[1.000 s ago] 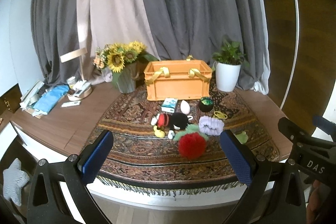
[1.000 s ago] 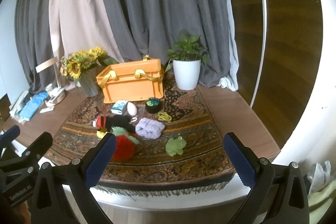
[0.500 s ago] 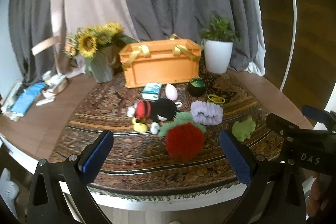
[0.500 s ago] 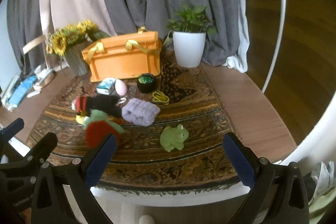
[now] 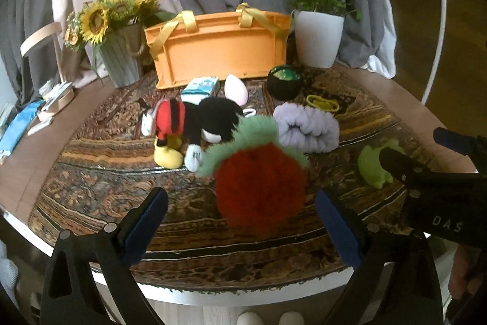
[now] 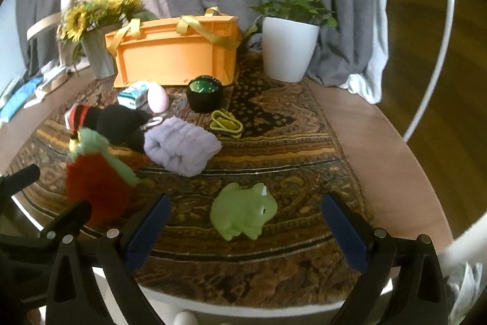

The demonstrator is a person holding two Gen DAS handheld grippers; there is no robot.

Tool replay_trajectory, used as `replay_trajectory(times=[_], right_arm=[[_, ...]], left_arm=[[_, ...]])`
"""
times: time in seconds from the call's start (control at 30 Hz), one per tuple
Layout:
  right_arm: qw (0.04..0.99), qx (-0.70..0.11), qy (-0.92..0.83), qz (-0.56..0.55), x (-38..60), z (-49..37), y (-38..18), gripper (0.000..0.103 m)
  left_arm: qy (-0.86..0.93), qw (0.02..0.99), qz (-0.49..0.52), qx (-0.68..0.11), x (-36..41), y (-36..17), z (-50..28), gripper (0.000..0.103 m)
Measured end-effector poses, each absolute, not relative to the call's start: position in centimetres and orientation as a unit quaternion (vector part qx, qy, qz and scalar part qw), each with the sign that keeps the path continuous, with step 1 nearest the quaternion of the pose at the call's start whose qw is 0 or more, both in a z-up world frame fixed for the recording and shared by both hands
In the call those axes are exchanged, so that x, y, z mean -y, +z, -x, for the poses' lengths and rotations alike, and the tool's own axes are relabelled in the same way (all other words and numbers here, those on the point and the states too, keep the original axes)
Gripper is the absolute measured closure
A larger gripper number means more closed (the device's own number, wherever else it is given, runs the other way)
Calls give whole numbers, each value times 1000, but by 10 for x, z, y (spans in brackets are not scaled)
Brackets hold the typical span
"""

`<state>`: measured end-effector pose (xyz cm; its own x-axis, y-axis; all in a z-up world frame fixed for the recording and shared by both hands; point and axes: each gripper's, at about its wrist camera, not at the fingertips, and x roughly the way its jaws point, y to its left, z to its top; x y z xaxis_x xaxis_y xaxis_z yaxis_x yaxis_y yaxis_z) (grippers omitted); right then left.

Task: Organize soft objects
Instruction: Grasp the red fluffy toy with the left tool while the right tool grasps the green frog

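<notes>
A red fuzzy strawberry plush (image 5: 260,185) with a green top lies on the patterned rug, straight ahead of my open left gripper (image 5: 243,221). A green frog toy (image 6: 243,213) lies just ahead of my open right gripper (image 6: 243,230). Behind them lie a black and red mouse plush (image 5: 201,121), a rolled lilac cloth (image 5: 307,127), a black and green pot plush (image 6: 204,93) and a yellow band (image 6: 226,124). An orange crate (image 5: 219,51) with yellow handles stands at the back. Both grippers are empty.
A sunflower vase (image 5: 121,57) stands left of the crate and a white plant pot (image 5: 318,38) right of it. A small carton (image 5: 201,86) and a pink egg (image 5: 236,86) lie before the crate. Clutter (image 5: 45,105) sits far left. The rug's fringe (image 5: 243,288) hangs at the table's near edge.
Both grippers have moved forward and down toward the table. The strawberry plush and the frog now sit much closer between the open fingers. No object has moved.
</notes>
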<state>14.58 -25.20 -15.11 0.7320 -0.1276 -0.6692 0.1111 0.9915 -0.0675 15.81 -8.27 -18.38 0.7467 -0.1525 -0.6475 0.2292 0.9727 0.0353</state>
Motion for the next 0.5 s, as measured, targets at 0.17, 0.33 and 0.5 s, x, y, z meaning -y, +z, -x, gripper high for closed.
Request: replay_trajectory(times=[0.17,0.33,0.5], right_arm=[[933,-357,-45,26,258,-157,-172,6],[932,-362,-27,13,265,-160,-193,11],[935,-353,-12,-1,268,-163,-204,14]], left_arm=[[-89,932,-49,-349,92,-206,-167,9],[-81,935,-47,-342,96,-216,-169,14],[-84,938,-52,-333,100,-220,-173,18]])
